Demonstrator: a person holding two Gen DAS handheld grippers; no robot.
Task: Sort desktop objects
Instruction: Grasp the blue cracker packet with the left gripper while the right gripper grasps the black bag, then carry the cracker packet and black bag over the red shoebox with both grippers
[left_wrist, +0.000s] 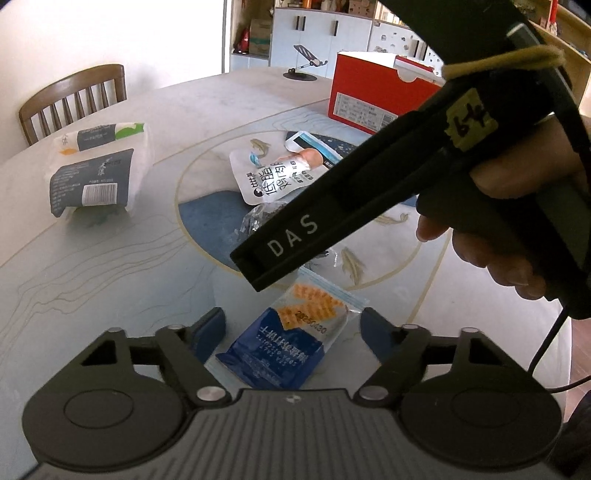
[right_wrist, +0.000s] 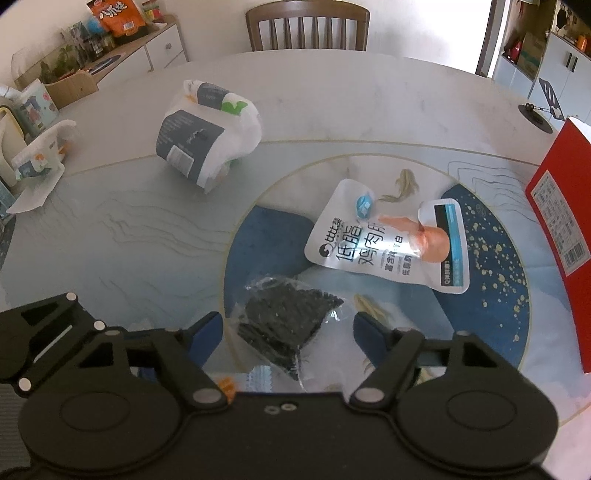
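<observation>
Right wrist view: right gripper (right_wrist: 288, 332), jaws apart and gripping nothing, straddles the black-filled clear bag (right_wrist: 286, 317) (long axis running away from camera); left gripper (left_wrist: 293, 332), unclenched, brackets the cracker packet (left_wrist: 284, 343).

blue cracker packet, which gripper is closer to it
Left. The left gripper has the blue cracker packet between its open fingers; the right gripper straddles the dark clear bag just beyond.

A wooden chair (right_wrist: 307, 26) behind the round table (right_wrist: 332, 96) — cabinets (left_wrist: 321, 33) and a cluttered sideboard (right_wrist: 122, 55) beyond
</observation>
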